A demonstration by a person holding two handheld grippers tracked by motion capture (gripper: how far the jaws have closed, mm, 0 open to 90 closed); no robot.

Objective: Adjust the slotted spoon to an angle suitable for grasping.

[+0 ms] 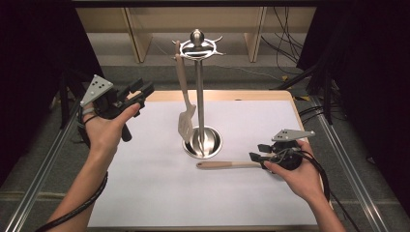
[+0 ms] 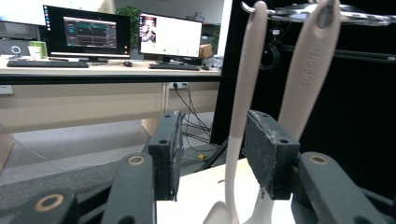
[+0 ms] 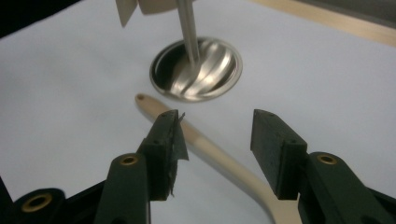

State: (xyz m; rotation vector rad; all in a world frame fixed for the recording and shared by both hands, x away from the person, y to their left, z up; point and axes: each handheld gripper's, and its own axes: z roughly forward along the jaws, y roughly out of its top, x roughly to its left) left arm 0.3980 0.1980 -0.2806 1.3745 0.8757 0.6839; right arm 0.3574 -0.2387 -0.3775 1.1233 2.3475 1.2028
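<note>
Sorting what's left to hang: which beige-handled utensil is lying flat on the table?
The utensil by the right gripper lies flat; the slotted spatula hangs from the stand.

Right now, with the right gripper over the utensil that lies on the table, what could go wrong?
The right gripper is open over the lying utensil's handle, which runs slanted between the jaws; closing now may pinch it off-centre, so it could pivot or slip. The handle's tip lies close to the stand's base, so a push may knock it. The open left gripper waits near the hanging spatula and might set it swinging.

Beige utensil (image 1: 227,165) flat beside stand base (image 1: 203,142)
</note>
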